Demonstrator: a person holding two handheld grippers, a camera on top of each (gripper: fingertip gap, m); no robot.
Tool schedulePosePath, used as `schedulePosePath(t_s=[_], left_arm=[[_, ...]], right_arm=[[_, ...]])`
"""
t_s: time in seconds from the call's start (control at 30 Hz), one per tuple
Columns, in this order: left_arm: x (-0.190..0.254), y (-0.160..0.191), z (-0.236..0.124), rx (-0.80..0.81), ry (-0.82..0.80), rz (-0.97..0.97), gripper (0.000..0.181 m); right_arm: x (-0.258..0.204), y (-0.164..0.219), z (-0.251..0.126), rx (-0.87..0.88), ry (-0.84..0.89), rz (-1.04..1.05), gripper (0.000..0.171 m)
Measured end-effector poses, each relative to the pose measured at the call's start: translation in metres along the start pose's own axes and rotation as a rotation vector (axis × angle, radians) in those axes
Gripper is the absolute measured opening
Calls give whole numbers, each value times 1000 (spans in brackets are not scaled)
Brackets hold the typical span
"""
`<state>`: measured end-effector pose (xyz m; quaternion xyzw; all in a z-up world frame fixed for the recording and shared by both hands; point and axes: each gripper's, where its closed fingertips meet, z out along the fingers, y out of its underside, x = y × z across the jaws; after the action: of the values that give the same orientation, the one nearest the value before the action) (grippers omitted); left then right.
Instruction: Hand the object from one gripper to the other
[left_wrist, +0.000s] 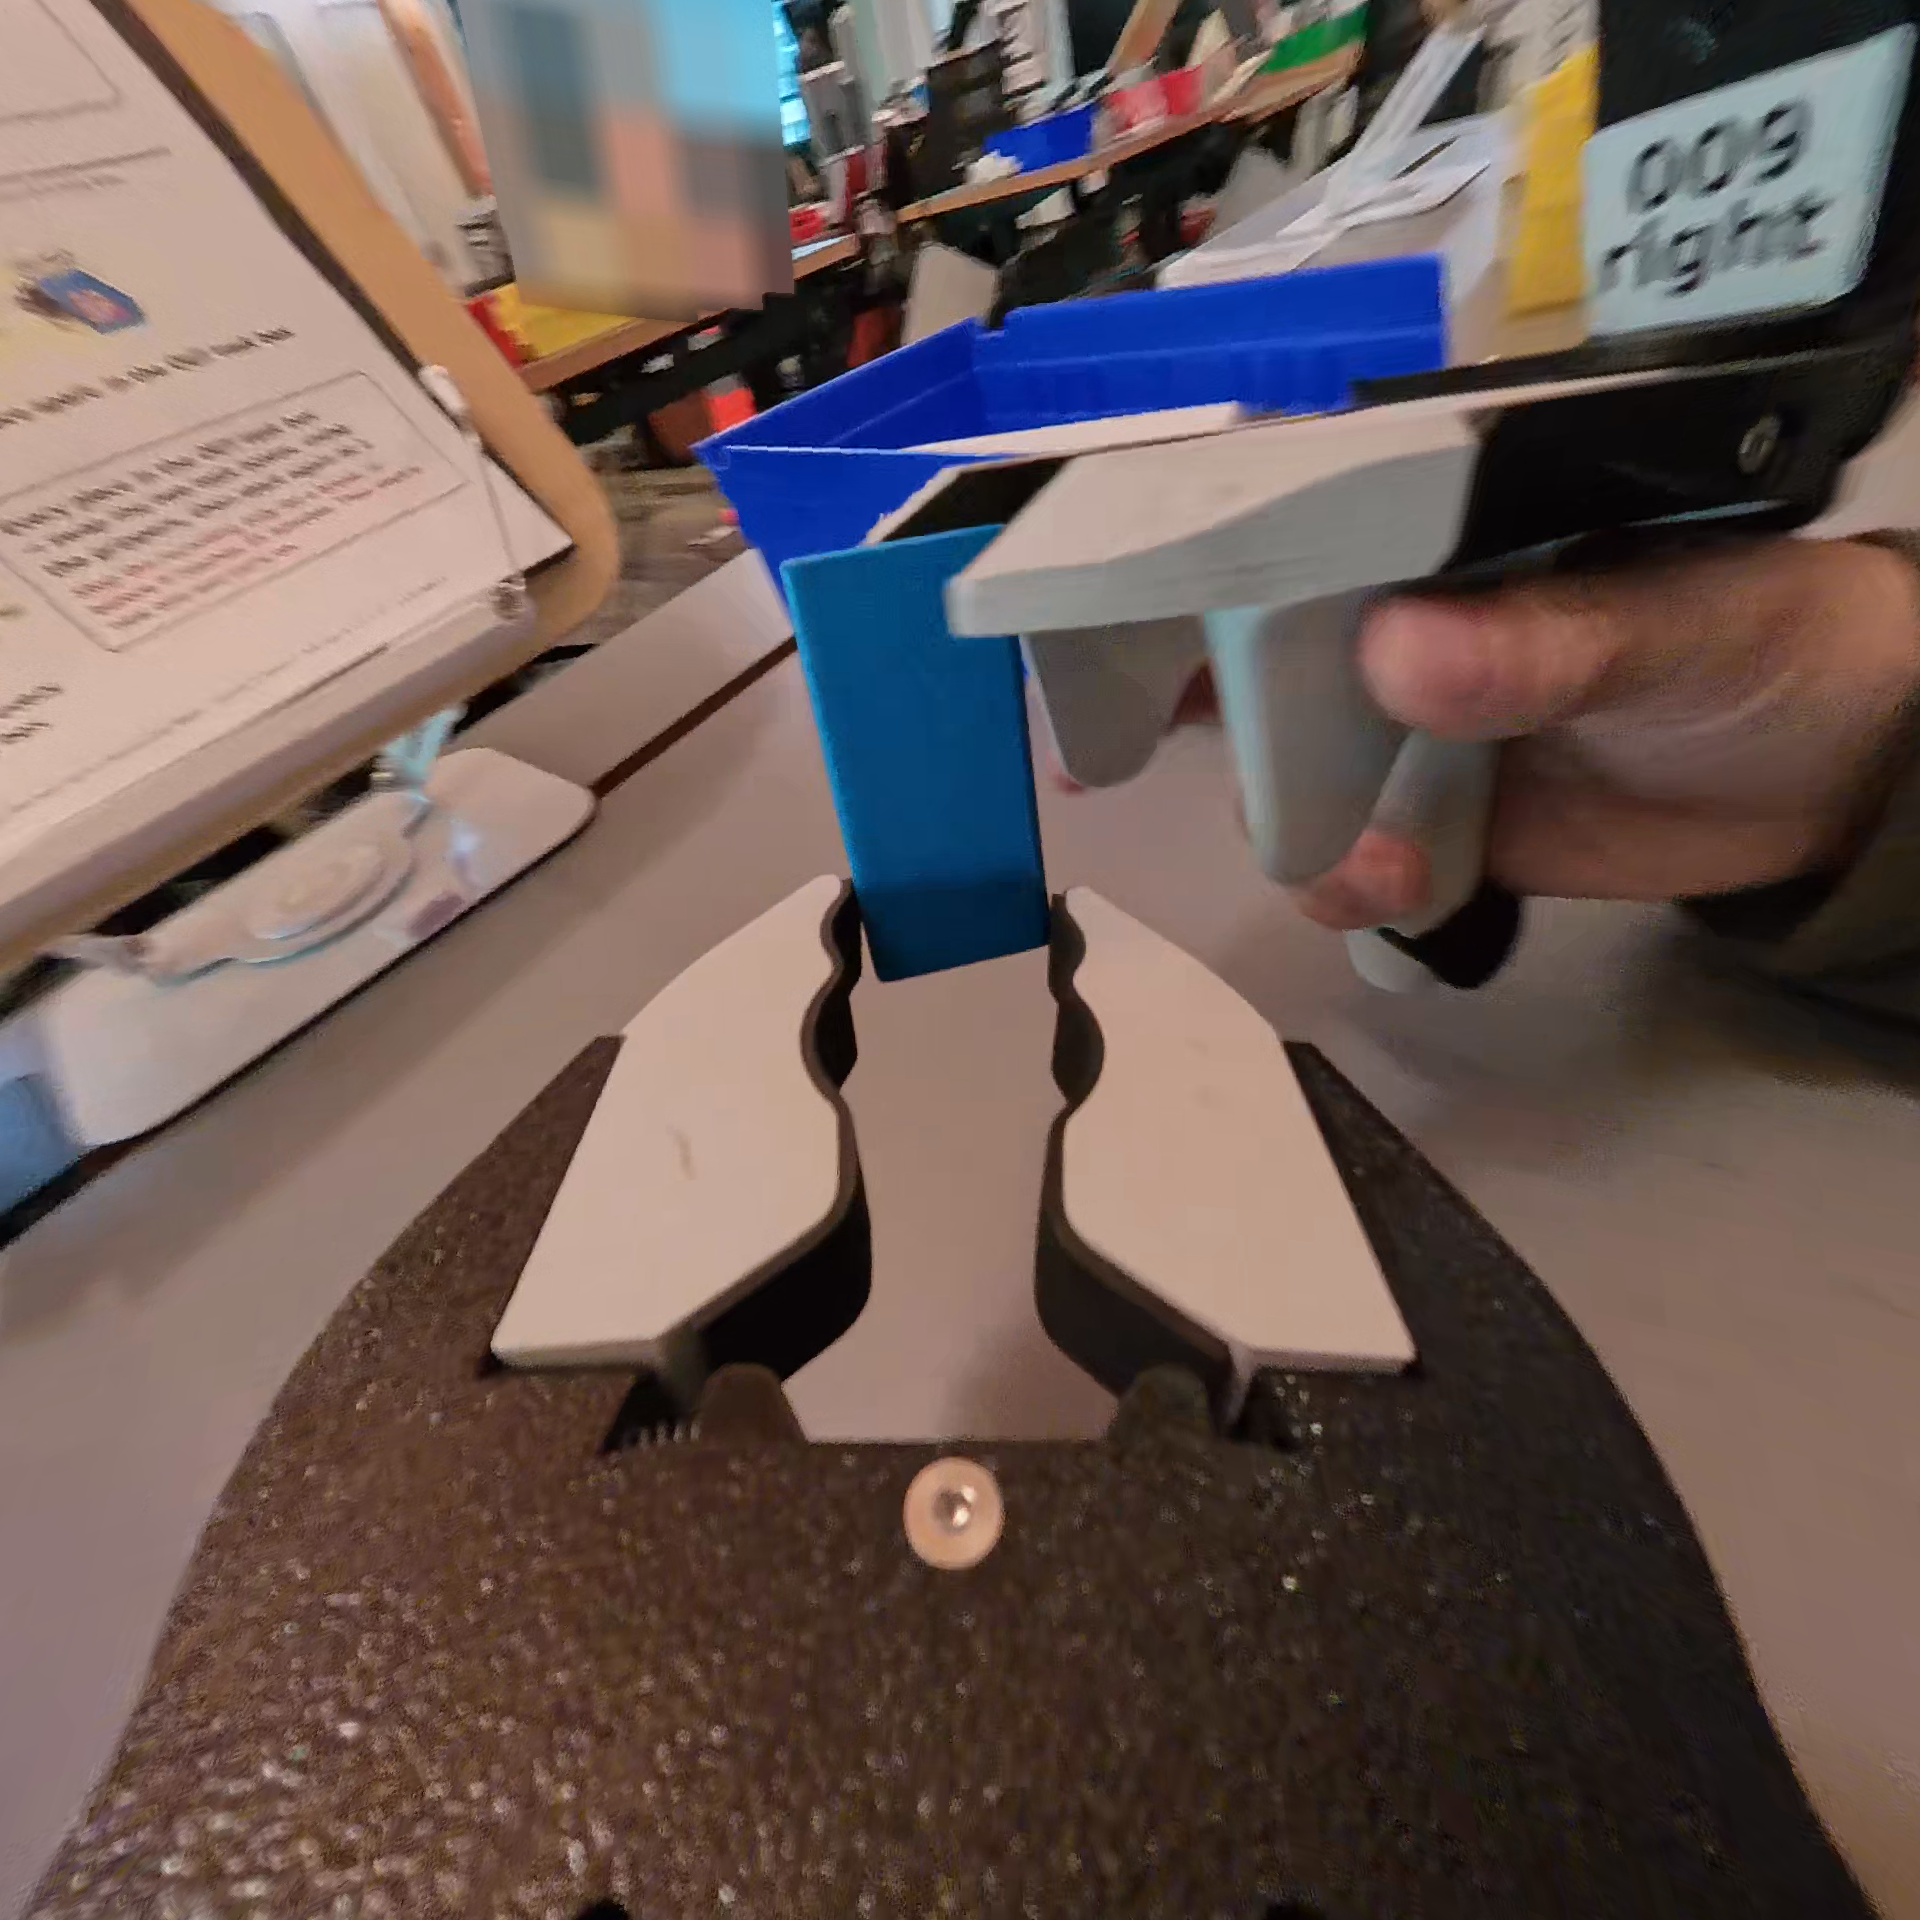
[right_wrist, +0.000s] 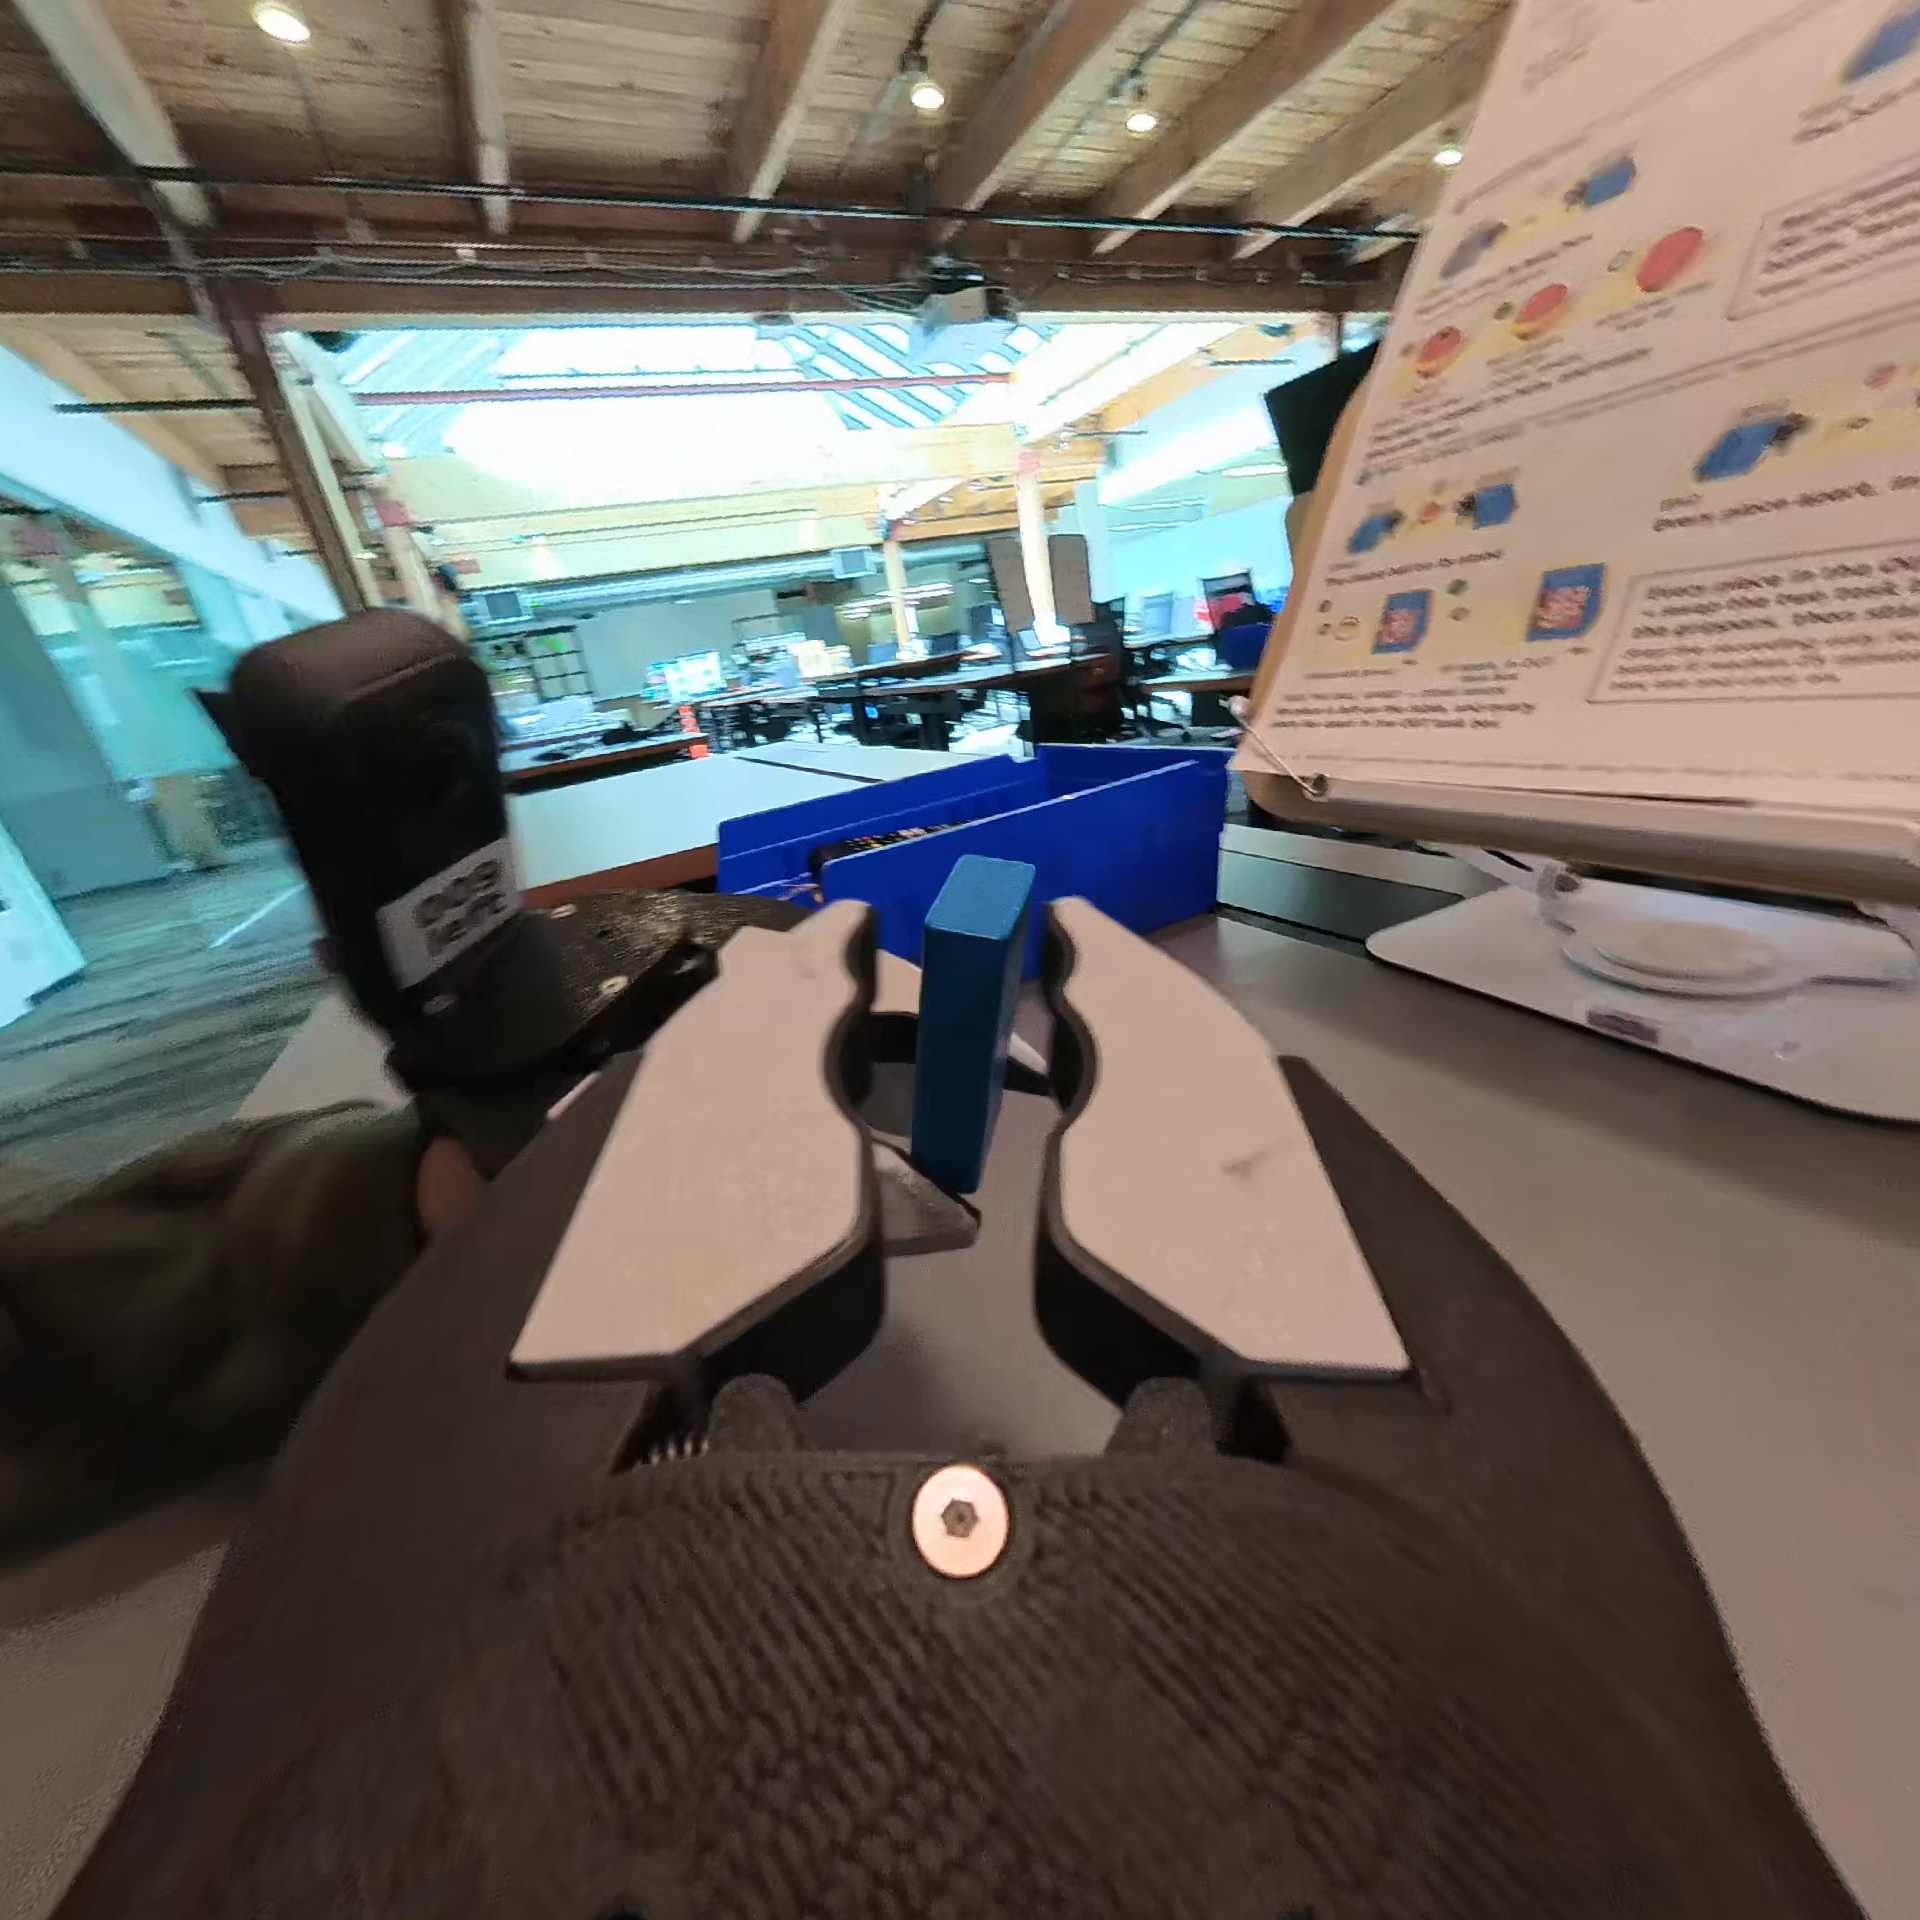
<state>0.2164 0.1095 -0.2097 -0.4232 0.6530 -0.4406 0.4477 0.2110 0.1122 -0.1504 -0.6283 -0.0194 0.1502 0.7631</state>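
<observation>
A blue rectangular block (left_wrist: 925, 748) stands upright above the grey table (left_wrist: 1558, 1195). My left gripper (left_wrist: 954, 920) is shut on the block's lower end, both fingertips touching its sides. My right gripper (left_wrist: 925, 566), held by a hand (left_wrist: 1621, 748), reaches in from the right with its fingers on either side of the block's upper part. In the right wrist view the block (right_wrist: 971, 1029) stands between the fingers of my right gripper (right_wrist: 956, 935), which is open, with a clear gap on the left side. The left gripper's body (right_wrist: 416, 831) shows at the left.
A blue plastic bin (left_wrist: 831, 468) stands just behind the block, also in the right wrist view (right_wrist: 1091, 831). A document stand with printed sheets (left_wrist: 208, 468) on a white base (left_wrist: 468, 831) is close on the left; it is on the right in the right wrist view (right_wrist: 1662, 416). One gripper's finger ends stand about 5 centimeters off the other's.
</observation>
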Motion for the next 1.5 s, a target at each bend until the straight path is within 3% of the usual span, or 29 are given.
schedulePosePath(t_s=[0.07, 0.1, 0.23, 0.37, 0.43, 0.57, 0.63, 0.7, 0.77, 0.9, 1.0, 1.33, 1.43, 1.5], left_arm=[[10, -6, -8, 61, 177, -83, 34], [17, -10, -15, 104, 285, -125, 34], [36, -21, -43, 184, 582, -204, 34], [53, -11, -49, 102, 681, -149, 34], [57, -6, -47, 73, 688, -142, 34], [53, -2, -38, 53, 629, -150, 34], [39, -5, -28, 88, 493, -136, 34], [23, -12, -23, 149, 322, -47, 45], [11, -17, -19, 177, 149, 69, 43], [13, -11, -7, 99, 5, 263, 40], [10, -6, 1, 44, -85, 257, 37], [-3, -5, -3, 36, -59, 65, 17], [-8, -10, -12, 104, 35, -48, 15], [-2, -18, -21, 164, 183, -142, 15]], right_arm=[[-5, -2, -2, -13, -81, 22, 59], [-9, -3, -4, -23, -133, 52, 62], [-29, -10, -10, 23, -319, 185, 56], [-51, -3, -8, -17, -426, 175, 48], [-60, 1, -9, -27, -459, 126, 35], [-53, 7, -3, -93, -414, 121, 34], [-38, 3, 0, -56, -305, 114, 33], [-18, -1, 1, -8, -168, 117, 34], [4, -4, -1, 43, -20, 119, 33], [22, -5, -6, 81, 133, 111, 33], [18, -3, -4, 81, 133, 89, 33], [12, 5, 0, 38, 102, 97, 32], [9, 4, -1, 9, 16, 105, 38], [7, 3, -3, -12, -39, 131, 44]])
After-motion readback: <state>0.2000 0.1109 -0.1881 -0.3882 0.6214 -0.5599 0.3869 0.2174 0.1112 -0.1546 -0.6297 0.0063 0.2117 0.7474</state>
